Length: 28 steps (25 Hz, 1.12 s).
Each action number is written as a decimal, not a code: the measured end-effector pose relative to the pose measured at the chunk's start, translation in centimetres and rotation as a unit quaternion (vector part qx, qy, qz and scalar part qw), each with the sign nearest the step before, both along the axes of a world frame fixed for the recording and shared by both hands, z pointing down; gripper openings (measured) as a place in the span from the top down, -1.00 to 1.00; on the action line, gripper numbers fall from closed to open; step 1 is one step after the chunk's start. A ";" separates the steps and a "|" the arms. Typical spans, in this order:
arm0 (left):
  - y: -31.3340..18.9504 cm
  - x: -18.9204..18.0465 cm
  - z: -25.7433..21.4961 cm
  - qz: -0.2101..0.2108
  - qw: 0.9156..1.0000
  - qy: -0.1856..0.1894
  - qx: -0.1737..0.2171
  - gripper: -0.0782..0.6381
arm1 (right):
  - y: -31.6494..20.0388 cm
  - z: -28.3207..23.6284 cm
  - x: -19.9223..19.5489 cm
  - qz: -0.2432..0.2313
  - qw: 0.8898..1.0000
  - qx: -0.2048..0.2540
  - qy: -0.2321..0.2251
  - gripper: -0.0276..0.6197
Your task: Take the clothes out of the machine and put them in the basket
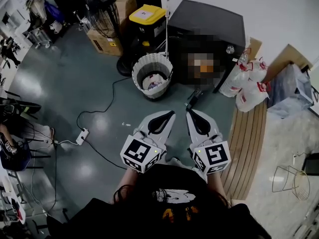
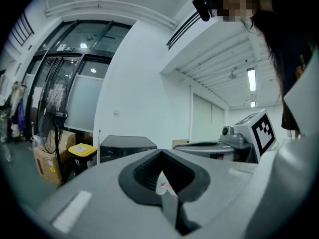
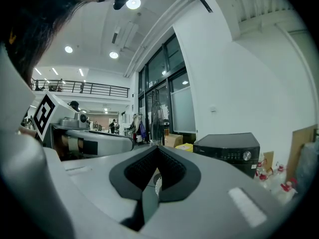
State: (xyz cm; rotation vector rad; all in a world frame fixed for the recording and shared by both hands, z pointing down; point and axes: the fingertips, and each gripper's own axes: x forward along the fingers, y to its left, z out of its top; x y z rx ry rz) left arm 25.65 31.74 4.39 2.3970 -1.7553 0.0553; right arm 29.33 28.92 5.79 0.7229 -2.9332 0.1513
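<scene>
Pale crumpled clothes [image 1: 153, 81] lie in the round, ribbed white basket [image 1: 137, 73], which stands on the glossy grey-green floor [image 1: 75, 83] near its far edge, just beside the boxy black machine [image 1: 209, 19]. We hold the left gripper [image 1: 168, 116] and right gripper [image 1: 191, 113] close to us, both with fingers together on nothing. Wooden planks [image 1: 249, 133] run along the floor's right edge.

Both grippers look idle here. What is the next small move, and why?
Probably bring the right gripper forward toward the machine and open its jaws. It and the left gripper are both shut and empty, held close to the body and well short of the machine. The basket stands ready beside it.
</scene>
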 end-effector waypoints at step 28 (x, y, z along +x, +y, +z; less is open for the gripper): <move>-15.6 -18.8 3.3 0.093 0.995 0.005 -0.031 0.78 | -14.4 3.5 -18.6 0.087 0.994 -0.061 0.011 0.86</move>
